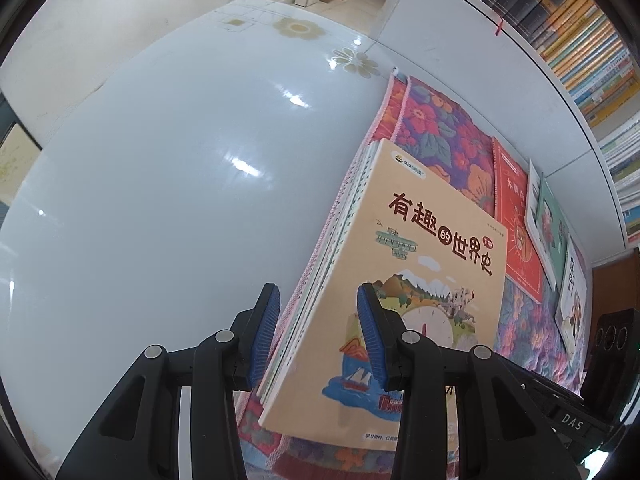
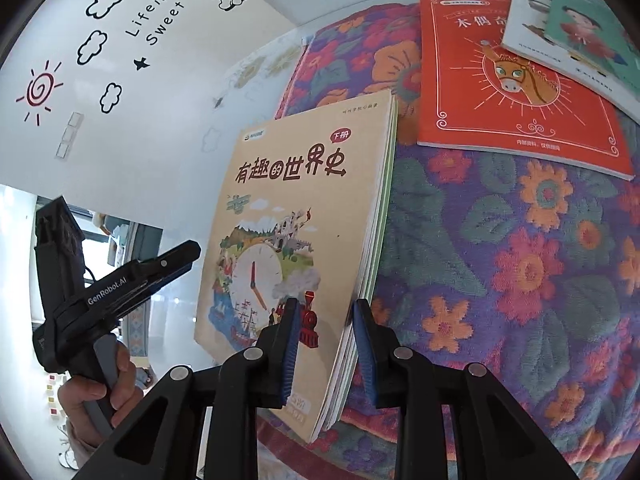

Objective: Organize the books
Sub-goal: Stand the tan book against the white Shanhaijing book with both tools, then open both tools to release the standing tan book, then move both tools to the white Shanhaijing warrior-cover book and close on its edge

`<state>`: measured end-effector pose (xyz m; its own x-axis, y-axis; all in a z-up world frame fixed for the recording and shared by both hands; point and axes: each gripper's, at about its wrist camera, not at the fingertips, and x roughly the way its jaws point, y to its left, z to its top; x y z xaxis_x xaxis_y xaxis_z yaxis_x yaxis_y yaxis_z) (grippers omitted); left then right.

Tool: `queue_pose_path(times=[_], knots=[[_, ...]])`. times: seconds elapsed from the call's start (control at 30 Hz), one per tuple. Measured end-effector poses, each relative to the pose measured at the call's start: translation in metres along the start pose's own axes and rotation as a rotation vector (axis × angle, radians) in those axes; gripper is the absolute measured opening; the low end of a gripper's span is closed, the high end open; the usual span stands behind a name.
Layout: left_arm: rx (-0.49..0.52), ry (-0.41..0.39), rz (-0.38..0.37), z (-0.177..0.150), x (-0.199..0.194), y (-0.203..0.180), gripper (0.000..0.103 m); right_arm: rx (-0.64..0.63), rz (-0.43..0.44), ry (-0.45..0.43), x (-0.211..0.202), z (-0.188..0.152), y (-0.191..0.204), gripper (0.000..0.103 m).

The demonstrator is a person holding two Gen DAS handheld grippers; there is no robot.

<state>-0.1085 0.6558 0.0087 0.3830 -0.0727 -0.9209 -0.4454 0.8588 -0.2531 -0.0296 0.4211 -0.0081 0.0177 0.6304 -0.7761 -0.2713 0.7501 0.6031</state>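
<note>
A stack of thin books with a tan world-history cover [image 1: 404,280] on top rests on the floral cloth [image 1: 448,136]. It also shows in the right wrist view [image 2: 296,216]. My left gripper [image 1: 316,332] has its blue pads on either side of the stack's near left edge, jaws closed on it. My right gripper [image 2: 326,344] straddles the stack's near right edge, jaws closed on it. The stack looks tilted up off the cloth. A red donkey book [image 2: 512,80] and a white and green book [image 2: 576,36] lie further back.
The floral cloth [image 2: 520,264] covers the right part of a glossy white table [image 1: 168,168]. A white wall panel [image 1: 500,92] stands behind, with a bookshelf of many spines [image 1: 588,40] above. The left hand-held gripper body [image 2: 100,292] shows at left in the right wrist view.
</note>
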Motion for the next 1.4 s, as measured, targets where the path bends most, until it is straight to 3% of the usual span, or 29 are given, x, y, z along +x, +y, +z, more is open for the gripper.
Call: queue_pose_path(times=[0.23, 0.43, 0.6, 0.67, 0.73, 0.8, 0.9, 1.1, 1.4], knots=[[0.048, -0.001, 0.016, -0.005, -0.013, -0.026, 0.036, 0.024, 0.036, -0.016, -0.018, -0.002, -0.011, 0.027], [0.121, -0.046, -0.008, 0.004, -0.029, -0.082, 0.036, 0.073, 0.074, -0.079, -0.063, -0.008, -0.044, 0.027], [0.201, -0.058, -0.080, 0.002, -0.029, -0.149, 0.036, 0.154, 0.102, -0.275, -0.143, -0.022, -0.091, 0.027], [0.225, -0.065, -0.118, -0.003, -0.026, -0.178, 0.038, 0.186, 0.097, -0.363, -0.180, -0.030, -0.113, 0.034], [0.252, -0.057, -0.165, -0.008, -0.019, -0.210, 0.038, 0.208, 0.064, -0.425, -0.208, -0.036, -0.134, 0.055], [0.283, -0.039, -0.202, -0.015, -0.007, -0.243, 0.038, 0.222, 0.021, -0.481, -0.236, -0.045, -0.158, 0.055], [0.344, -0.002, -0.242, -0.028, 0.015, -0.292, 0.038, 0.264, -0.059, -0.494, -0.262, -0.053, -0.195, 0.055], [0.434, 0.099, -0.280, -0.057, 0.069, -0.371, 0.038, 0.370, -0.112, -0.526, -0.289, -0.068, -0.259, 0.055], [0.447, 0.142, -0.225, -0.074, 0.121, -0.417, 0.039, 0.350, -0.156, -0.484, -0.289, -0.039, -0.312, 0.055]])
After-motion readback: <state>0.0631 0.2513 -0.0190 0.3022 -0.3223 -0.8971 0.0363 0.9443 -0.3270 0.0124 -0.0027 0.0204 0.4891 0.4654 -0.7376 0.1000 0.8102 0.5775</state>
